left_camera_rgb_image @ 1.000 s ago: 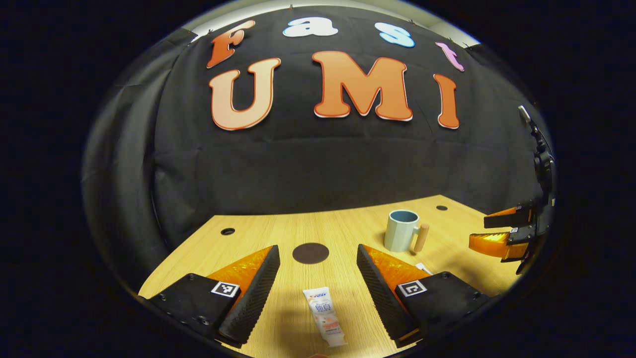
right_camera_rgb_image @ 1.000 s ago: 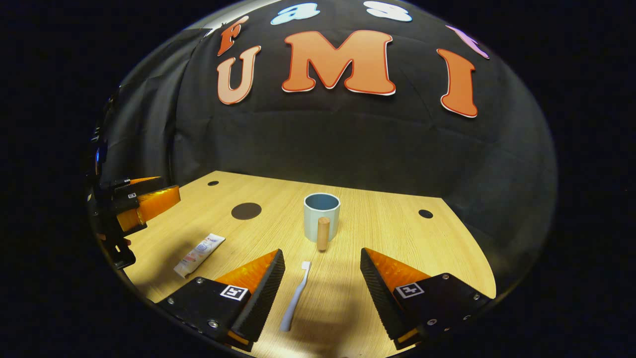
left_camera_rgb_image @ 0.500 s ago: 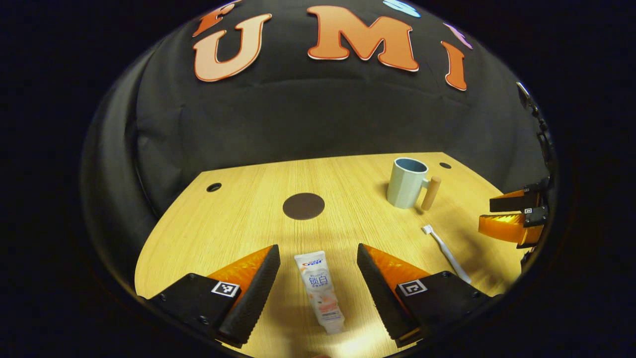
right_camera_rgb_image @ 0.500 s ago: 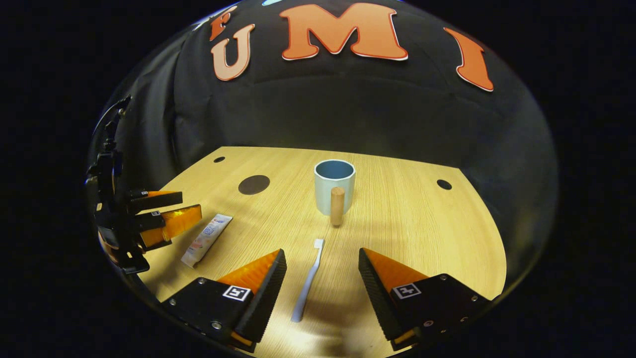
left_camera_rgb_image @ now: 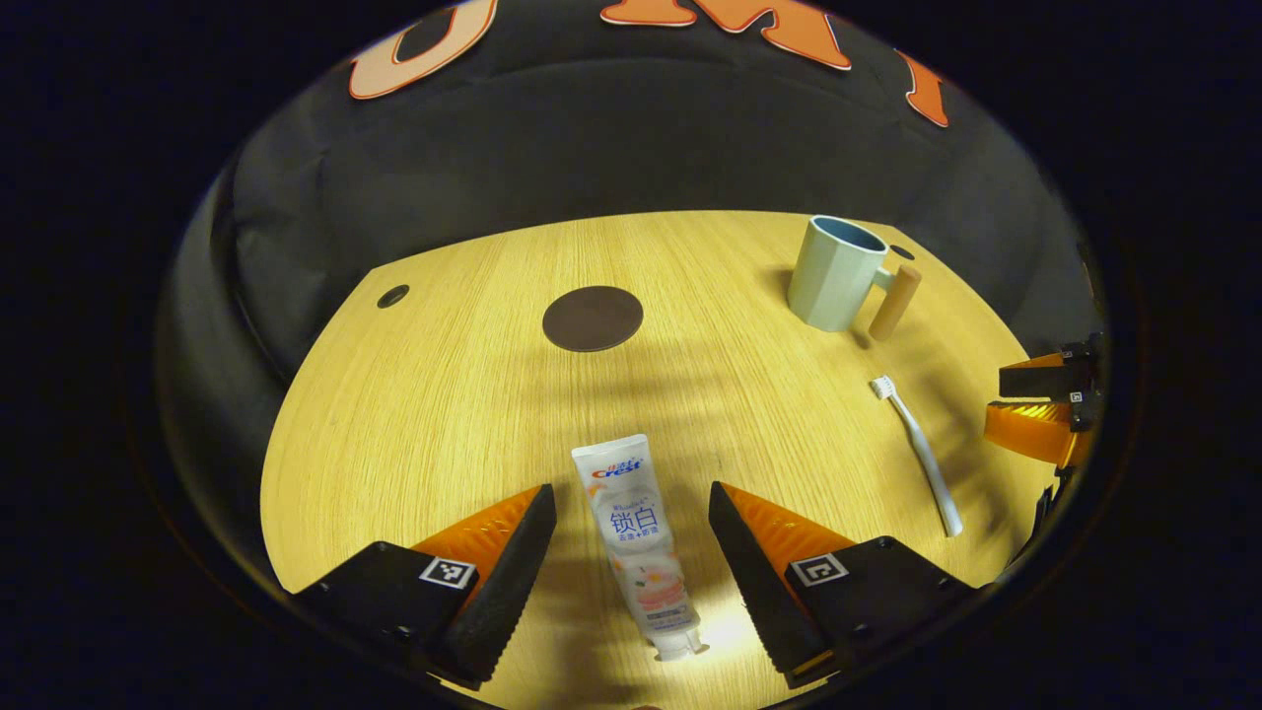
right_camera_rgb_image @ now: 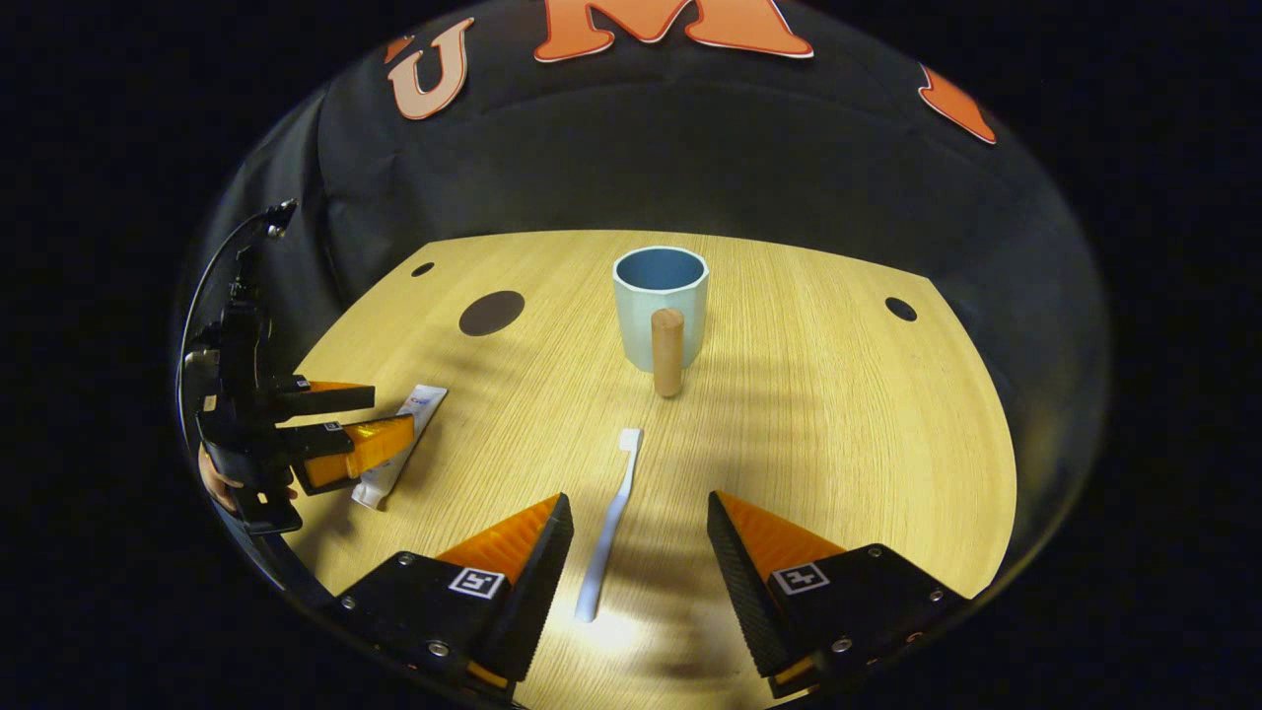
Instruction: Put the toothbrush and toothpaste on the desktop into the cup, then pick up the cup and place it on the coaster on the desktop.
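Left gripper (left_camera_rgb_image: 631, 513) spread wide, straddling toothpaste (left_camera_rgb_image: 636, 537) flat on desktop (left_camera_rgb_image: 444, 394), no contact. Right gripper (right_camera_rgb_image: 639, 518) likewise agape over toothbrush (right_camera_rgb_image: 608, 523). Cup (right_camera_rgb_image: 660, 306) upright beyond, apart from coaster (right_camera_rgb_image: 491, 313)

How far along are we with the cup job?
Nothing done yet. Toothpaste and toothbrush lie flat on the desk; the cup stands empty, off the coaster. Left gripper straddles the toothpaste, right gripper straddles the toothbrush, jaws open. Left: both pickups, then moving the cup.

Left gripper (left_camera_rgb_image: 631, 537): black housings behind the jaws, square black-and-white tag on each, small screws. Right gripper (right_camera_rgb_image: 636, 547): same; serrated inner faces on the wedge-shaped jaws.
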Available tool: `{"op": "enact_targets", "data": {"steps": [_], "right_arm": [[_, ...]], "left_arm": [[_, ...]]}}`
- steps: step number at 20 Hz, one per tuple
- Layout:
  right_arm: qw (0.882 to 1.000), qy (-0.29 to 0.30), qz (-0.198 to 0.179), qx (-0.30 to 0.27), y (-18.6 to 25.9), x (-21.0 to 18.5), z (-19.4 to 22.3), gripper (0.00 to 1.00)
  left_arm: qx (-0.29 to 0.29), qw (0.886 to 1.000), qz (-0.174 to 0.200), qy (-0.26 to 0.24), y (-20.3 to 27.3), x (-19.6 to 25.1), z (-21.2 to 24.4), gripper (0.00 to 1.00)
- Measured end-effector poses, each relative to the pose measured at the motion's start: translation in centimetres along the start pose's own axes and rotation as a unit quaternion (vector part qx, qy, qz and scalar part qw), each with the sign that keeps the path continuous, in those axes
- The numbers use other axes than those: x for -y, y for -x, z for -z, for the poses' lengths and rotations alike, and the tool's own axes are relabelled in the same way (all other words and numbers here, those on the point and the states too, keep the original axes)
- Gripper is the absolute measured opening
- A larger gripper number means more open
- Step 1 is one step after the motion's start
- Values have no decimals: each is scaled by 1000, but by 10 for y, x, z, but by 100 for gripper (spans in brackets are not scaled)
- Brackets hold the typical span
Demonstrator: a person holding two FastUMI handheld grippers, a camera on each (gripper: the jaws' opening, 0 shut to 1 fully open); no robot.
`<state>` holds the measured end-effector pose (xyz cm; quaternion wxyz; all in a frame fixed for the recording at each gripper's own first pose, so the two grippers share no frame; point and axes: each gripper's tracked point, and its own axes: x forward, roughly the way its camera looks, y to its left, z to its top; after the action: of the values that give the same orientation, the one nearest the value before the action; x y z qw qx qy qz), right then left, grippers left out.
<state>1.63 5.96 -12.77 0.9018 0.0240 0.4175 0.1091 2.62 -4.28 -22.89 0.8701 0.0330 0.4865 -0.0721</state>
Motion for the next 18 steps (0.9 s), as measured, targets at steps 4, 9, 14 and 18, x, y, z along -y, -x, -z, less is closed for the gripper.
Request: {"op": "enact_targets", "data": {"steps": [4, 9, 14, 18], "right_arm": [[999, -1, -6, -44, -8, -3, 8, 82], [997, -2, -12, -81, -19, -8, 13, 77], [992, -20, -7, -125, -31, -13, 20, 72], [990, -11, 3, -142, -45, -15, 26, 72]], "left_arm": [[-52, 999, -11, -1, -11, -5, 8, 99], [-109, 993, -5, 39, -14, -8, 17, 92], [-153, 986, 0, 59, -14, 6, 31, 77], [-164, 984, -14, 70, -15, 8, 33, 61]]}}
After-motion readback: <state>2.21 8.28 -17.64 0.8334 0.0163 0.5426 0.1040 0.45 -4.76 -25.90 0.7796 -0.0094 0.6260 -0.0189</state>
